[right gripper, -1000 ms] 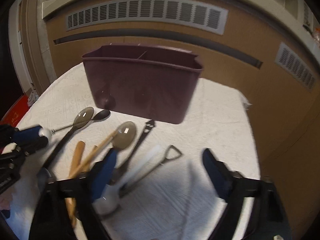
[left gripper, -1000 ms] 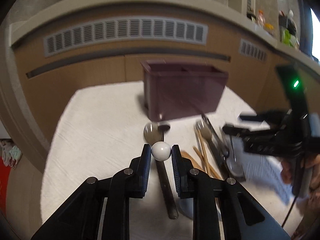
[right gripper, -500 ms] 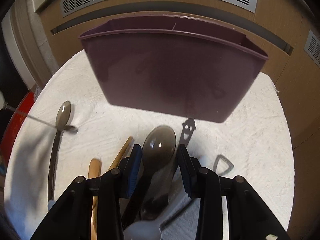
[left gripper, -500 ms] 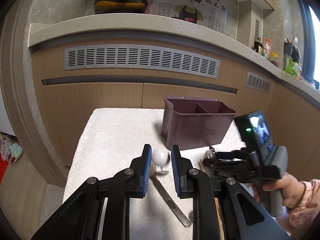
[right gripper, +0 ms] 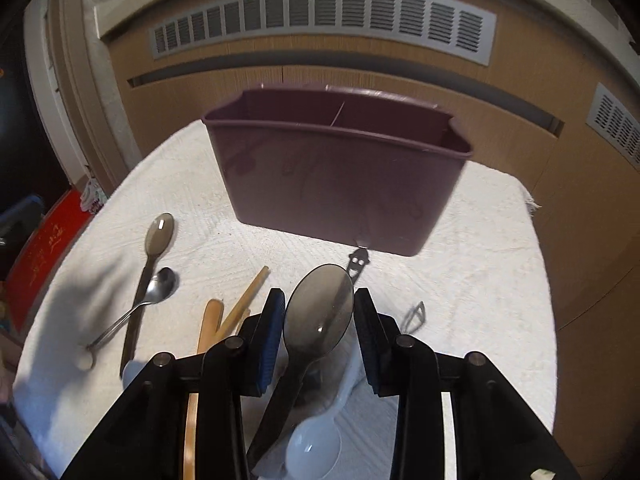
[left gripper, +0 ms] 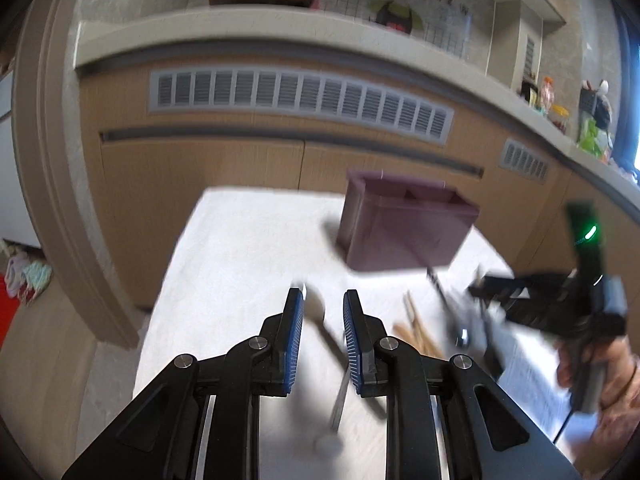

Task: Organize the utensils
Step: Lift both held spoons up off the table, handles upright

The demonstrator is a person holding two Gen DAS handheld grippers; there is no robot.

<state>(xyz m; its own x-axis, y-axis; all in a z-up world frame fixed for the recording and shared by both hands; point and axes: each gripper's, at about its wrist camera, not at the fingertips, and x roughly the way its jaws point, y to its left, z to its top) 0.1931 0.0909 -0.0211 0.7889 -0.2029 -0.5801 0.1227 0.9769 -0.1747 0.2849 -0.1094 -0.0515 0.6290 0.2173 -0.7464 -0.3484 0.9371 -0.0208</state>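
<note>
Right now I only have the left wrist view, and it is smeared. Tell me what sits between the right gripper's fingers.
Observer: A big dark spoon. The right gripper has a pad against each edge of the spoon's bowl, but I cannot tell if it is clamped.
Operator: Give me what lies under it.
Observer: A white spoon, bowl up, lies on the cloth beneath the dark handle.
Operator: Report the cloth's left side.
Observer: A small steel spoon lies across the handle of a slim dark spoon.
</note>
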